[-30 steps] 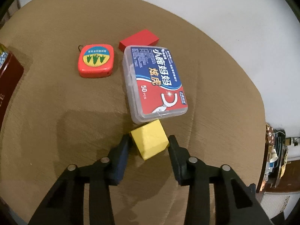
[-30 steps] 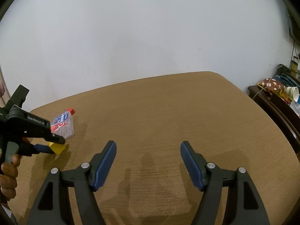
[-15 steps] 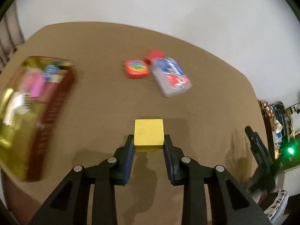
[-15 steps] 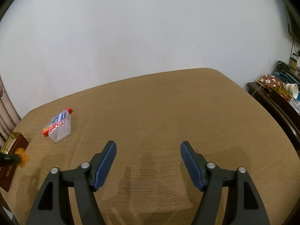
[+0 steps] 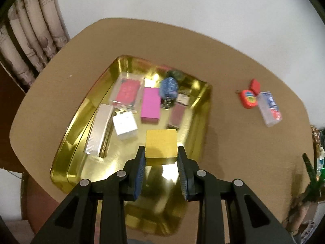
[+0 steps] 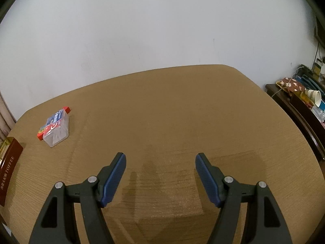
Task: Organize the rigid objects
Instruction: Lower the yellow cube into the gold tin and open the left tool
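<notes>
A: What do the left tongs (image 5: 161, 154) have?

B: They are clenched on a yellow cube (image 5: 160, 146), one blue pad pressed to each side. The cube hangs above the near part of a gold tin tray (image 5: 73, 142) that sits on the tan desk (image 5: 233, 142).

A: And inside the tray?

B: A pink box (image 5: 150, 105) lies flat near the middle. Left of it is a clear case with a red card inside (image 5: 127, 94), and nearer the camera a white cube (image 5: 124, 126) beside a long silver ribbed bar (image 5: 98, 129). A blue speckled object (image 5: 169, 88) sits at the far side; it is too blurred to name. A small dark reddish piece (image 5: 176, 114) lies right of the pink box.

A: Anything on the desk outside the tray?

B: Off to the right, well apart from the tray, a red tape measure (image 5: 248, 99) lies touching a clear floss-pick box (image 5: 269, 108) with a blue and red label. A small red block (image 5: 255, 85) sits just behind them.

A: What about the right tongs (image 6: 160, 174)?

B: Released, blue pads spread wide over bare desk, gripping nothing. In that view the floss-pick box is far to the left, and the dark red outer wall of the tin shows at the left edge.
</notes>
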Tool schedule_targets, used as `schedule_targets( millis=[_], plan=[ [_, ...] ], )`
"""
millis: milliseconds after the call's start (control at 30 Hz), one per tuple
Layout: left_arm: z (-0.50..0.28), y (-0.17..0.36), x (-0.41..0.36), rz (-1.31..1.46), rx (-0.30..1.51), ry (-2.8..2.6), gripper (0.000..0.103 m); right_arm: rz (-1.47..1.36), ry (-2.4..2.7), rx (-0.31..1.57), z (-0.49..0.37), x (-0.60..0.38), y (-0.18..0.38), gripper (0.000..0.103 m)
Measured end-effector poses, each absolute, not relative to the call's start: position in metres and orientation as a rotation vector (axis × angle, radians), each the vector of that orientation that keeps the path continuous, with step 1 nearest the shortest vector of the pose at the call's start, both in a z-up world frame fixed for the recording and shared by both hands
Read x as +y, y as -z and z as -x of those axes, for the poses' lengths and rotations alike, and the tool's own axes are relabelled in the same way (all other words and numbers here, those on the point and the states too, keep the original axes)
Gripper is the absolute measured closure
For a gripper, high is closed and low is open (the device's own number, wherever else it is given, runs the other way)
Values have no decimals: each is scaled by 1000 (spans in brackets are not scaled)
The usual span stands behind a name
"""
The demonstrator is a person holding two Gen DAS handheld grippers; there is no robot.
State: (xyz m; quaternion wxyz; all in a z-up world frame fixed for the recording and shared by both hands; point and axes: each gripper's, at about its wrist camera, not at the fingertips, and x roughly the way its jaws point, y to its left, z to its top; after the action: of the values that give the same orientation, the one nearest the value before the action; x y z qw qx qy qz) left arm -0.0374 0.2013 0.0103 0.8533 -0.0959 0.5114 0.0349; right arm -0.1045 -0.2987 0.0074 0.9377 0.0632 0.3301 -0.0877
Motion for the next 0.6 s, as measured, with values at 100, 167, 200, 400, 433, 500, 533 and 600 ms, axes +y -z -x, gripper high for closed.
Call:
schedule_targets(
  millis=[100, 167, 200, 400, 433, 500, 533, 600],
  plan=[
    [27, 4, 209, 201, 1089, -88, 76, -127, 182, 685, 103, -299, -6, 30],
    [23, 12, 211, 218, 1100, -71, 76, -126, 182, 690, 102, -299, -5, 30],
    [25, 14, 212, 217, 1102, -70, 76, -126, 183, 692, 102, -299, -6, 30],
    [23, 15, 212, 193, 1066, -84, 75, -124, 188, 704, 100, -298, -4, 30],
    [25, 12, 212, 195, 1058, -81, 71, -124, 187, 706, 100, -299, -4, 30],
    [36, 0, 213, 184, 1019, -94, 58, -124, 188, 711, 98, -299, -4, 30],
    [41, -5, 213, 181, 993, -108, 51, -124, 188, 713, 98, -299, -4, 30],
    [61, -19, 214, 199, 928, -107, 35, -122, 188, 717, 97, -300, -4, 30]
  ],
)
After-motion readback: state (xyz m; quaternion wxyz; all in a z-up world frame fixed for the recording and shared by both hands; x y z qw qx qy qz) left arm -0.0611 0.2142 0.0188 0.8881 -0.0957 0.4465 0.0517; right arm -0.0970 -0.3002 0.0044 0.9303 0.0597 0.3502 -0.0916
